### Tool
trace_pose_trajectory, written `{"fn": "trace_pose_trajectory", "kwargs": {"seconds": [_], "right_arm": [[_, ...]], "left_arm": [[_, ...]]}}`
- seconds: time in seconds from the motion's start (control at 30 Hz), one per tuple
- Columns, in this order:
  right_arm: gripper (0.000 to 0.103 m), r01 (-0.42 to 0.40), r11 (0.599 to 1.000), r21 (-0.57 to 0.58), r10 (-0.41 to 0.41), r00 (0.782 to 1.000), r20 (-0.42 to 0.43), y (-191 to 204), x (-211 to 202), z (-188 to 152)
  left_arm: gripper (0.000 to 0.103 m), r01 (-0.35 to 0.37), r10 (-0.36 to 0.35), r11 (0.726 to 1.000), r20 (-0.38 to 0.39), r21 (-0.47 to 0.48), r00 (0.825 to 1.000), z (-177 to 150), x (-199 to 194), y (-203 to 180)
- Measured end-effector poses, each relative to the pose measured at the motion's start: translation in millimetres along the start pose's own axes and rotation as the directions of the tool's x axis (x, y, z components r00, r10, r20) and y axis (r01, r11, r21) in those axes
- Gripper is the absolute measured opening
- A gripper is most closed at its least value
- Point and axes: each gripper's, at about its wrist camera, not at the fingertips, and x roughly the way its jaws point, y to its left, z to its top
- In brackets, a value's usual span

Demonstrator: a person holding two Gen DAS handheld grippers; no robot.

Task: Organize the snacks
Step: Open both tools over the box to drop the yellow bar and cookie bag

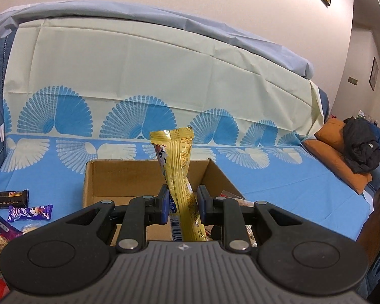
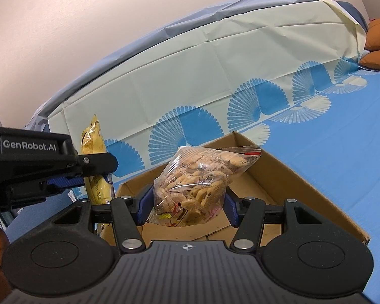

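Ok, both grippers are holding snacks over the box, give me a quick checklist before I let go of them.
1. Left gripper shut on the yellow snack packet: ok, pinched between the blue pads.
2. Right gripper shut on the clear cookie bag: ok, its sides are squeezed.
3. Cookie bag over the cardboard box opening: ok.
4. Yellow packet over the opening: cannot tell; the right wrist view puts it beside the box's left corner.
5. Room in the box: ok, bare cardboard floor shows in both views.
6. Loose snacks left on the blue cloth, such as the purple bar: not ok, several remain outside.
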Motion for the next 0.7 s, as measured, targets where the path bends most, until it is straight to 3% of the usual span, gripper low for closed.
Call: {"fn": "trace_pose_trajectory", "kwargs": {"seconds": [0.7], "right_arm": [[0.059,-0.004,1.000,0.002,0.004,1.000,0.002,0.5,-1.7,-1.2]], "left_arm": [[0.025,0.004,-0.004,1.000,0.009,0.013,1.000,9.0,3.0,-5.3]]}}
